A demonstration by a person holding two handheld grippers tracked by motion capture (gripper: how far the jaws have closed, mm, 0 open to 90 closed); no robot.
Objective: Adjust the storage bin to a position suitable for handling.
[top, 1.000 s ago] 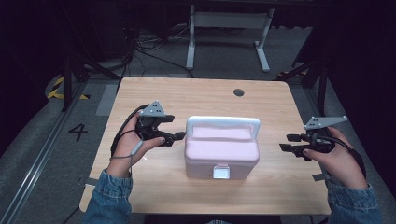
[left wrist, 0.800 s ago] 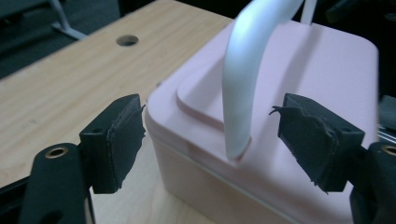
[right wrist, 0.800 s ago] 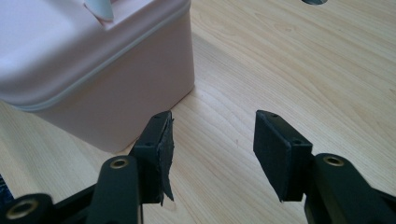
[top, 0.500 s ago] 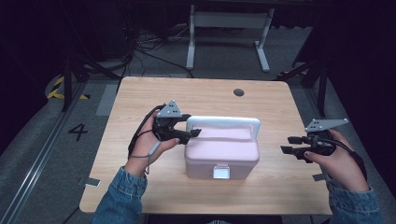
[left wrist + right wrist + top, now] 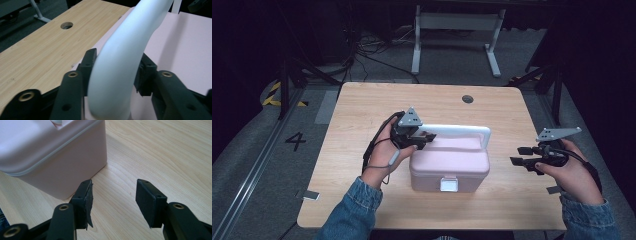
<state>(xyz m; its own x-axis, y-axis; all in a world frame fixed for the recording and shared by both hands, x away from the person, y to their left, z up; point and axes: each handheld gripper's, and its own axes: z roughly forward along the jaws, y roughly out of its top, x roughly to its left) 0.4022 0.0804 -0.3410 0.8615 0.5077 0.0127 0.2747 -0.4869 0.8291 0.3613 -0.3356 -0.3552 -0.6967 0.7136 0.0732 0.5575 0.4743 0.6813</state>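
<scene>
Fingers of the left gripper were found closed on the white handle of the pink box, one pad on each side of the bar near its left end; the jaws had just been closing onto it. Seen from the high view, the left gripper met the handle above the box's rear left corner, with the person's left hand behind it. Fingers of the right gripper stood spread with nothing between them, low over bare wood just off the box's near corner. From above, the right gripper hung well to the right of the box, not touching it. Said box sat near the middle of the wooden table, lid down and its white front latch facing the person.
</scene>
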